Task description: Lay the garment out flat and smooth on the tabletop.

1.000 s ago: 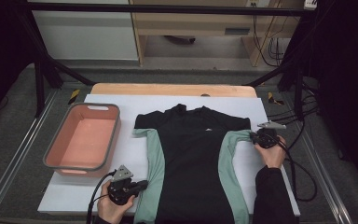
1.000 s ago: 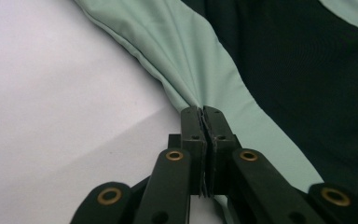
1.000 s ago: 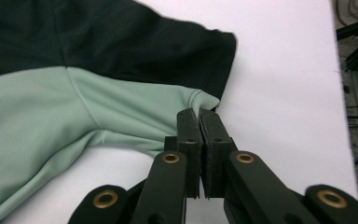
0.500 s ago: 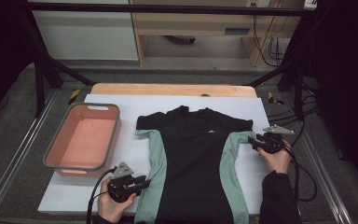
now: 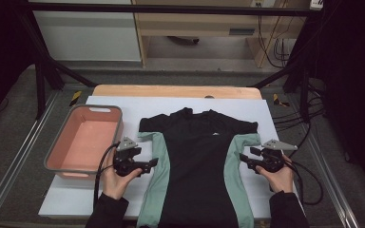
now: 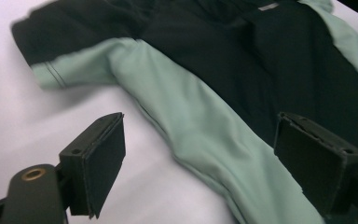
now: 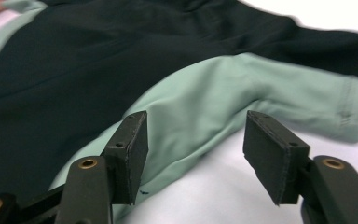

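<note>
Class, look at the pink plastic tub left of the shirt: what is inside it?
The pink plastic tub shows a bare pink floor, with nothing lying on it. Its near wall hides a thin strip of the floor.

I count one shirt, black with two green side panels, lying at the centre of the high view, and one pink tub at its left. There are two grippers, the left gripper at lower left and the right gripper at lower right, each in one hand, with one white sheet under everything on the table.
</note>
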The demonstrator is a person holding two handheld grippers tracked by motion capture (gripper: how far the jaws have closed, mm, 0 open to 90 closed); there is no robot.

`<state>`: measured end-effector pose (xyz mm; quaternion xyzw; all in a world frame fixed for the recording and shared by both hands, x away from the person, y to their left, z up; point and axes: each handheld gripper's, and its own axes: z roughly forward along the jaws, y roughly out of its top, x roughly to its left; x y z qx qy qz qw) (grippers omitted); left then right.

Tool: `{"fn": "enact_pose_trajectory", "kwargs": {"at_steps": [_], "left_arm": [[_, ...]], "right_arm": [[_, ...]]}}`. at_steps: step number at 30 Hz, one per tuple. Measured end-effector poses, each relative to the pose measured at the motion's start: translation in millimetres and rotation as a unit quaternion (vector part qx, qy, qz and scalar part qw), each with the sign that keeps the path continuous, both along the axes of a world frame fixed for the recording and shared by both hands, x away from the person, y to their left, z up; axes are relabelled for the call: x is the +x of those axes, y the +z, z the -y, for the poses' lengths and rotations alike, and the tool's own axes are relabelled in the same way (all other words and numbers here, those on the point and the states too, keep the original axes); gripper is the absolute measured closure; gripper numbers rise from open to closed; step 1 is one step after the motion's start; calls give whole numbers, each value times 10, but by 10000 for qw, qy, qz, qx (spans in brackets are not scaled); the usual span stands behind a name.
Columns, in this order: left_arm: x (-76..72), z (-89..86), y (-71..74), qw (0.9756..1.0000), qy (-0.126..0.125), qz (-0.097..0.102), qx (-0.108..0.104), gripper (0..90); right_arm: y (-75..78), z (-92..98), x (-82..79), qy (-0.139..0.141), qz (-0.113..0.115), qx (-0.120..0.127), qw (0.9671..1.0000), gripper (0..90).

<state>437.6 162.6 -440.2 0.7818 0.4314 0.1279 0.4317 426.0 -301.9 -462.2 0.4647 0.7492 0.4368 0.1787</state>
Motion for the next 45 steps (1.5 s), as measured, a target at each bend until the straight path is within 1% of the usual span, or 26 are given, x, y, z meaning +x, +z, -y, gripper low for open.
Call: {"fn": "enact_pose_trajectory", "kwargs": {"at_steps": [2, 4, 5, 7, 8, 10, 13, 17, 18, 20, 21, 23, 24, 25, 26, 29, 31, 35, 37, 38, 39, 40, 41, 42, 43, 45], "left_arm": [[126, -1, 19, 10000, 47, 25, 32, 164], [243, 0, 37, 9999, 132, 19, 31, 192], [285, 7, 58, 9998, 138, 96, 147, 206], [388, 21, 78, 9993, 169, 272, 215, 253], [445, 22, 77, 9992, 213, 267, 200, 279], [535, 37, 78, 9987, 285, 332, 280, 328], [698, 78, 47, 9974, 370, 374, 496, 374], [882, 104, -71, 9954, 506, 331, 741, 413], [914, 106, -102, 9953, 507, 302, 762, 427], [960, 99, -168, 9955, 507, 255, 763, 467], [977, 94, -205, 9954, 485, 181, 802, 498], [989, 82, -264, 9954, 473, 71, 830, 584], [983, 77, -293, 9960, 433, 30, 776, 631], [970, 77, -311, 9961, 431, 36, 771, 673], [961, 74, -323, 9959, 413, 10, 801, 718], [932, 54, -336, 9967, 400, -76, 698, 880], [889, 47, -326, 9967, 376, -124, 702, 889], [768, 47, -295, 9965, 296, -201, 761, 892], [673, 64, -276, 9960, 251, -163, 848, 892], [648, 73, -275, 9956, 259, -89, 899, 892], [644, 76, -277, 9949, 267, -46, 967, 892], [651, 75, -282, 9948, 277, -25, 983, 890], [659, 70, -286, 9948, 289, -15, 981, 888], [671, 60, -295, 9951, 304, -42, 935, 887], [679, 49, -301, 9953, 308, -65, 916, 885], [683, 38, -303, 9953, 340, -90, 906, 867]], "right_arm": [[-9, -40, -91, 84, -41, 54, 9999, 391], [-23, -69, -169, 151, -118, 49, 9998, 390], [-32, -81, -207, 171, -160, 56, 9997, 390], [-47, -100, -273, 212, -229, 61, 9995, 399], [-55, -109, -305, 214, -279, 53, 9994, 406], [-70, -135, -360, 262, -381, -26, 9989, 423], [-104, -174, -434, 307, -538, -127, 9980, 442], [-153, -193, -502, 297, -705, -313, 9966, 470], [-165, -203, -514, 311, -756, -347, 9960, 478], [-179, -221, -545, 310, -714, -387, 9962, 507], [-180, -226, -553, 336, -721, -358, 9962, 534], [-180, -235, -565, 330, -777, -285, 9960, 580], [-180, -242, -571, 316, -783, -270, 9961, 615], [-183, -245, -574, 324, -765, -321, 9960, 656], [-185, -246, -576, 325, -762, -324, 9960, 716], [-188, -257, -596, 358, -755, -400, 9957, 870], [-187, -258, -602, 364, -745, -395, 9958, 877], [-143, -201, -615, 278, -832, -548, 9946, 881], [-115, -147, -640, 188, -853, -500, 9949, 882], [-112, -132, -656, 165, -844, -485, 9951, 881], [-119, -132, -666, 192, -838, -500, 9950, 879], [-127, -150, -676, 203, -860, -509, 9948, 875], [-138, -166, -677, 241, -815, -509, 9951, 866], [-138, -172, -676, 285, -809, -512, 9950, 846], [-137, -176, -673, 321, -776, -448, 9955, 800], [-128, -170, -667, 285, -612, -335, 9972, 719]]}}
